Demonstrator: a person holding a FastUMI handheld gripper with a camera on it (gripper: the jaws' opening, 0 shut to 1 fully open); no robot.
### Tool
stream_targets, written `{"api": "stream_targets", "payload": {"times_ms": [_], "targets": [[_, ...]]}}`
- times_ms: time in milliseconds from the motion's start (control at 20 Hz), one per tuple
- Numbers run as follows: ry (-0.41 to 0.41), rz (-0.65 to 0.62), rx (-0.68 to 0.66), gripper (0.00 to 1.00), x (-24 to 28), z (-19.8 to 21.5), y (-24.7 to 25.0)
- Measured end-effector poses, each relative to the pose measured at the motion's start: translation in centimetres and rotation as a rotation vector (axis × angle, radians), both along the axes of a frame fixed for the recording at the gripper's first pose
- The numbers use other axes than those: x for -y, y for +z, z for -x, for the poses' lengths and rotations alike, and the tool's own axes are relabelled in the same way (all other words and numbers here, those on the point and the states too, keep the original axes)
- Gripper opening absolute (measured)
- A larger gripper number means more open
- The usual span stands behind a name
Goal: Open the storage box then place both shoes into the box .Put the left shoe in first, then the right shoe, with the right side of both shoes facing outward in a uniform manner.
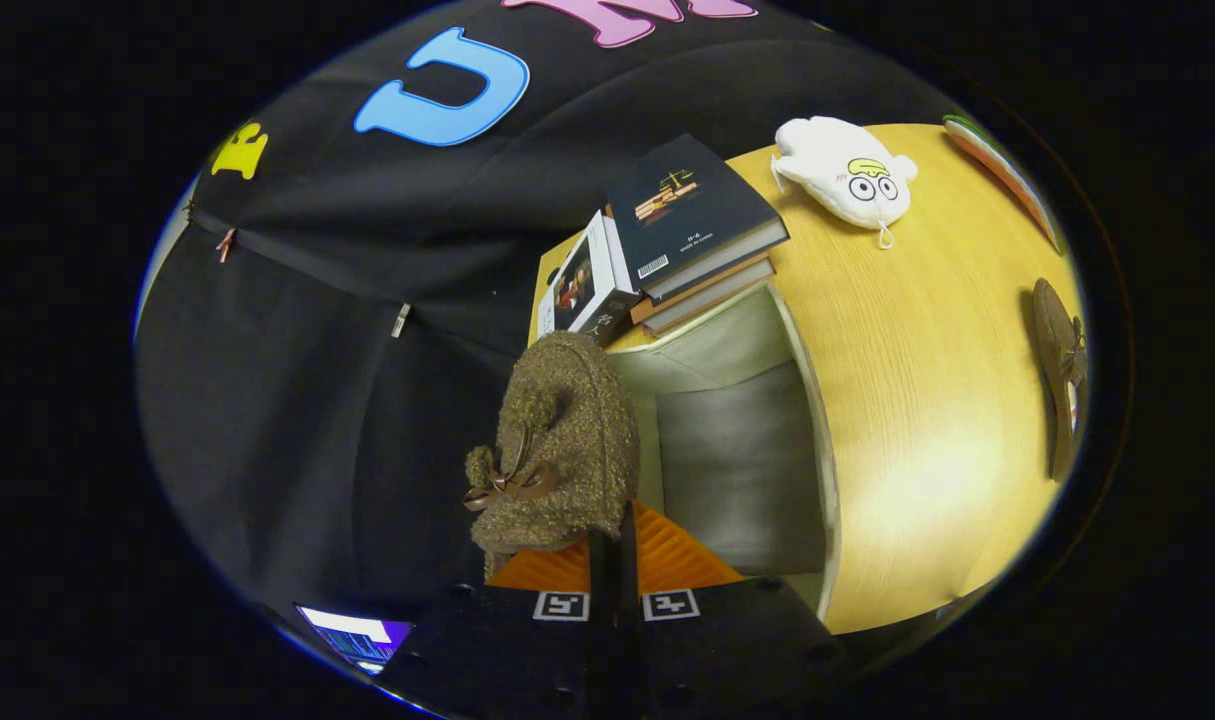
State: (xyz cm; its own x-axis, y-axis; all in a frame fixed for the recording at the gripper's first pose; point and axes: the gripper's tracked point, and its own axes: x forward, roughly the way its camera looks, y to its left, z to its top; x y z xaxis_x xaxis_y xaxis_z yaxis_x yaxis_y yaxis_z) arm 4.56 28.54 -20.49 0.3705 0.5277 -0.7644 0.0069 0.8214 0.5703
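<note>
Claw [615, 560] closed on 1 shoe [559, 450] (1 more [1059, 375] on table [927, 400]).

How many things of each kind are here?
Shoes: 2, one held by the fingers, one on the table
Books: 4
Storage box: 1
Plush toy: 1
Total: 8

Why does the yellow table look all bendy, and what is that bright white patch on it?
Gripper view: the fisheye lens curves the table and the open storage box; the pale patch on the wood is lamp glare; the fuzzy brown shoe, pinched between the fingers, is sharp; the other shoe near the rim looks squashed and dim.
</note>
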Motion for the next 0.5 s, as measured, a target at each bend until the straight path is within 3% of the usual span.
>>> {"api": "stream_targets", "payload": {"times_ms": [300, 400, 500], "targets": [[-0.013, 0.098, -0.008, 0.05, -0.4, -0.2, -3.6], [-0.027, 0.079, -0.01, 0.07, -1.2, -0.3, -3.7], [0.012, 0.003, -0.036, 0.53, -3.0, 0.5, -3.7]]}}
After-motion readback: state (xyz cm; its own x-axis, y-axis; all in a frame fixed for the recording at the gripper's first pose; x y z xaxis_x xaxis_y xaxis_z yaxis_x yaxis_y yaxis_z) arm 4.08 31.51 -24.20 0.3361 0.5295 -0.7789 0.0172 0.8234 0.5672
